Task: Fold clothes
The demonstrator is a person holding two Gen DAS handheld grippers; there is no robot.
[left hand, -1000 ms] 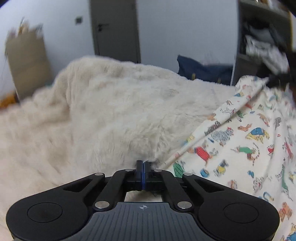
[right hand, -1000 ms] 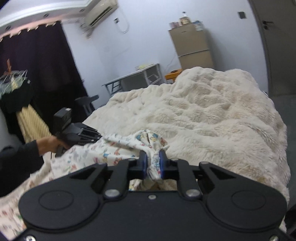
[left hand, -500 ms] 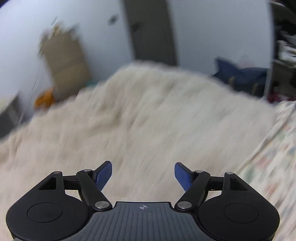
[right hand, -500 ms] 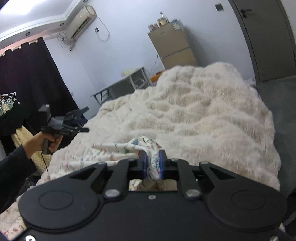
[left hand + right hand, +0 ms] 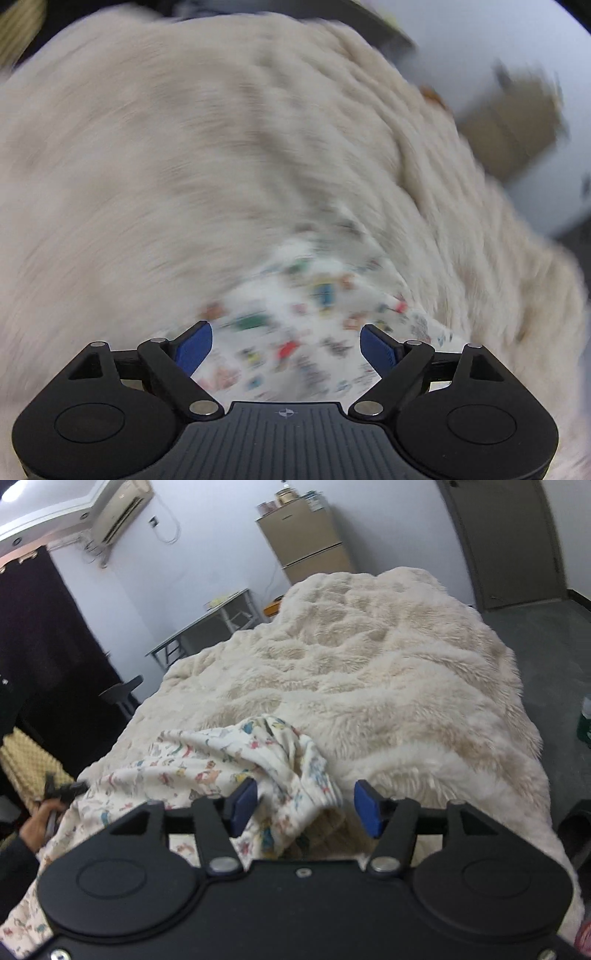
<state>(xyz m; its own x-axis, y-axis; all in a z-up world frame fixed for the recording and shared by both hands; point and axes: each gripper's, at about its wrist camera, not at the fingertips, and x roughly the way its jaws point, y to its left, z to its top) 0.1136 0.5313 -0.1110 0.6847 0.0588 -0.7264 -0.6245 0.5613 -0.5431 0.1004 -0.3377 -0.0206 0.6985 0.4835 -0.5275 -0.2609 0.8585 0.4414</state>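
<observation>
Right now the printed garment (image 5: pixel 207 771) lies on the fluffy cream blanket (image 5: pixel 388 686) that covers the bed. It is white cloth with lots of small, bright animal pictures on it. It is not flat. One end is bunched into a soft lump, and the rest spreads out toward the near edge of the bed.

The right gripper (image 5: pixel 301 803) sits low over that lump. Its blue fingers (image 5: pixel 364 805) are opening, and the bunched cloth lies loose between them. The pads are not squeezing it. So this gripper looks like it is letting the cloth go.

The left gripper (image 5: pixel 286 345) is over another part of the same garment (image 5: pixel 295 317). That picture is very blurry. Its blue fingers (image 5: pixel 194 345) are spread wide and opening more. The cloth shows in the gap under them, but nothing is pinched there.

In the right wrist view a hand (image 5: pixel 44 818) in a dark sleeve shows at the left edge, by the side of the bed.

How far along is the job? Not far, I think. No neat fold shows anywhere. The cloth looks crumpled and twisted. It probably needs to be grabbed again, pulled out flat, and then folded over. Both grippers are free to do that.
</observation>
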